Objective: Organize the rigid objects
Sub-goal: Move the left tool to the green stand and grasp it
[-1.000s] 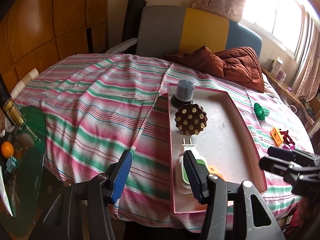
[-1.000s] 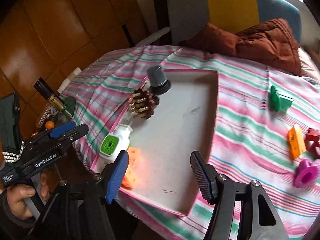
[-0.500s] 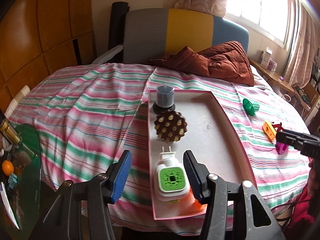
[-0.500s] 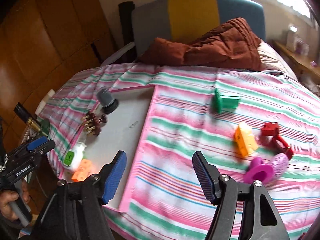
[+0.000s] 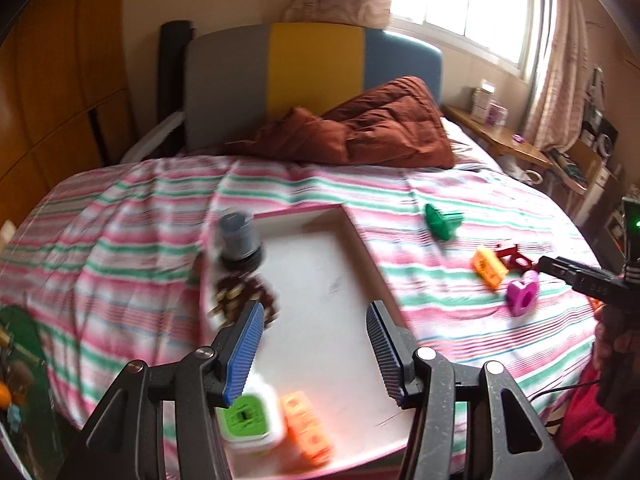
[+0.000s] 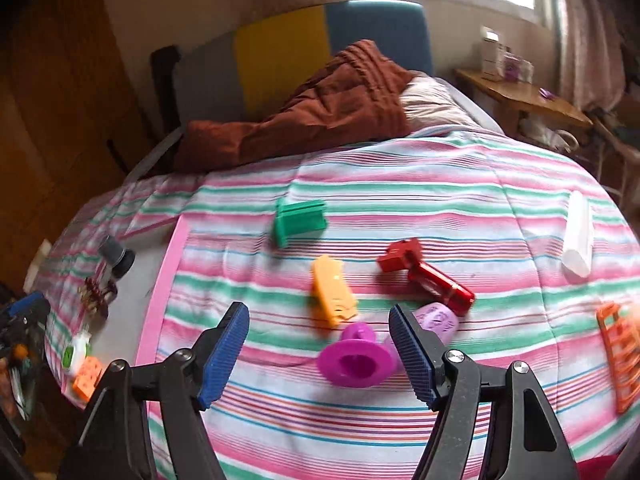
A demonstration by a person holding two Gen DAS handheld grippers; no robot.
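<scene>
– as we looked along the left gripper (image 5: 314,346), what lay under it?

– we saw its blue-padded jaws spread wide and holding nothing, above a pink-rimmed tray (image 5: 362,246) on a striped bedspread (image 5: 120,240). we counted four things along the tray's left side: a grey cylinder (image 5: 236,236) at the far end, a brown studded piece (image 5: 240,300), then a white and green plug (image 5: 250,420) touching an orange block (image 5: 308,430) nearest us. that view was blurred.

– and the right gripper (image 6: 318,354)?

– we found it wide apart and empty too, low over the bedspread right of the tray. a magenta spool (image 6: 354,358) lay between its fingers; an orange clip (image 6: 332,290), a red piece (image 6: 424,274), a green piece (image 6: 298,220), a white piece (image 6: 578,236) and an orange grid (image 6: 620,352) lay loose around.
</scene>
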